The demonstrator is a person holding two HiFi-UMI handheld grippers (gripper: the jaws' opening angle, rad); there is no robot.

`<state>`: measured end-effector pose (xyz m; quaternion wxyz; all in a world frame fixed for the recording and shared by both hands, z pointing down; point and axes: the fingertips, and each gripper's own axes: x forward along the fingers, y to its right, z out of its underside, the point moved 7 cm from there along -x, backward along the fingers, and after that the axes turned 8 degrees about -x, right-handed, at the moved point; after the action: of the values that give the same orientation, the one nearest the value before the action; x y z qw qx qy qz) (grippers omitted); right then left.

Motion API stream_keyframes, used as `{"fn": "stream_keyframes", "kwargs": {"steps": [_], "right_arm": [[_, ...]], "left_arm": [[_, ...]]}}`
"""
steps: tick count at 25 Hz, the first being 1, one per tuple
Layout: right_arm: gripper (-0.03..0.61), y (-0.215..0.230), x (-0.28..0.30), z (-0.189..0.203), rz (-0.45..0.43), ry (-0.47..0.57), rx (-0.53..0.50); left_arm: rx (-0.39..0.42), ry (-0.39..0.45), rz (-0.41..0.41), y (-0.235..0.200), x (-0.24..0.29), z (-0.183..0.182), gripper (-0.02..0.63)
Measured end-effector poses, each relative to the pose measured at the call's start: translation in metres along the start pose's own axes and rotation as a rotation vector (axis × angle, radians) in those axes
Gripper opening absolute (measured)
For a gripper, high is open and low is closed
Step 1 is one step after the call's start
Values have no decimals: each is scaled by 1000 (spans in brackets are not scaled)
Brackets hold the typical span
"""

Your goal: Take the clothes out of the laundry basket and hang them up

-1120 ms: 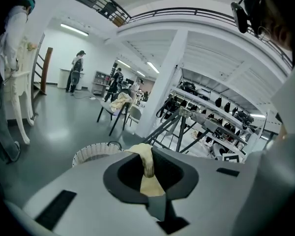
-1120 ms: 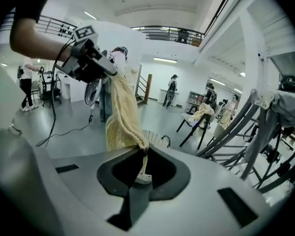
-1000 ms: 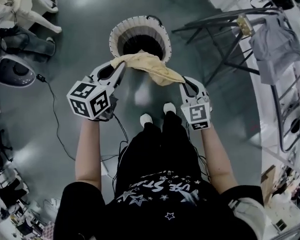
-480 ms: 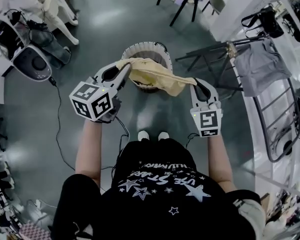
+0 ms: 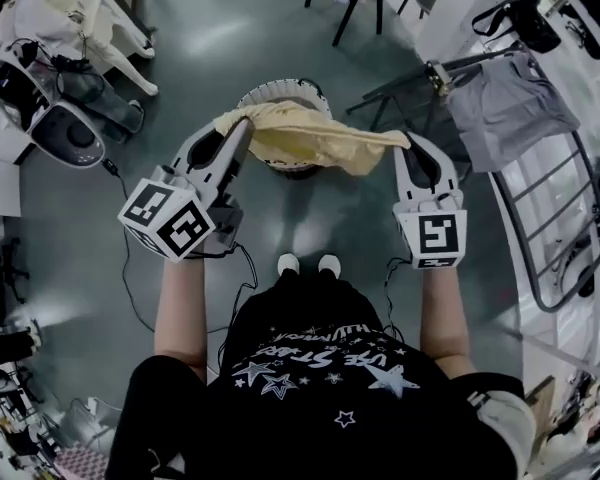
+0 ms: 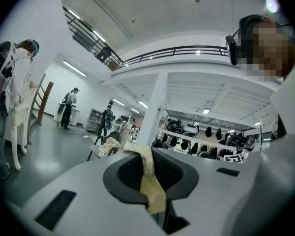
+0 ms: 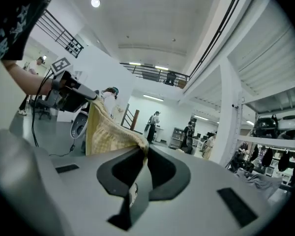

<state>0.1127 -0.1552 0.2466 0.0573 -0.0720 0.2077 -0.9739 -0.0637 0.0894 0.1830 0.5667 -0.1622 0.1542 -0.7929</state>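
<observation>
The yellow garment [image 5: 315, 138] hangs stretched in the air right above the laundry basket [image 5: 280, 88]. It is clear of the rim and reaches from the basket's left side to well past its right. It looks like light, soft cloth with a waffle-like weave. It will likely fold and slide rather than keep any shape, so the ends and hems are the sensible places to grip, with a firm pinch. Its long axis runs side to side across the basket, roughly level. The loose middle drapes down over the basket's mouth.

The left claw [image 5: 240, 128] has its jaws almost together on the end over the basket's left rim. In the left gripper view a fold of the cloth [image 6: 150, 186] is pinched between them, with a short tail hanging out. The right claw [image 5: 405, 146] is likewise nearly shut on the other end, to the right of the basket. There the cloth [image 7: 105, 129] runs from its tips [image 7: 140, 154] towards the other claw.

Further right of the basket stands a drying rack [image 5: 570, 228] with a grey garment [image 5: 505, 108] draped on it, probably the destination. The person's shoes [image 5: 308, 264] are on the floor just on the near side of the basket.
</observation>
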Motion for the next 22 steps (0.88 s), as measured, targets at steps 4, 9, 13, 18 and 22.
{"fn": "stream_keyframes", "kwargs": {"steps": [4,9,13,18,22], "right_arm": [[37,14,-23,-17,97,22,-21],[37,4,-46,-36,197,-15,-61],[37,-26,-77,-53,344,-93,-32],[37,-85,-131,-78,522,-134,-20],[37,-131,-172,-98,657,-183,-15]], "left_arm": [[55,25,78,21,1,-18,48],[63,46,188,21,0,-26,49],[57,-8,345,14,-7,-27,48],[92,-72,530,19,-40,-27,48],[97,-105,688,29,-55,-31,48]]}}
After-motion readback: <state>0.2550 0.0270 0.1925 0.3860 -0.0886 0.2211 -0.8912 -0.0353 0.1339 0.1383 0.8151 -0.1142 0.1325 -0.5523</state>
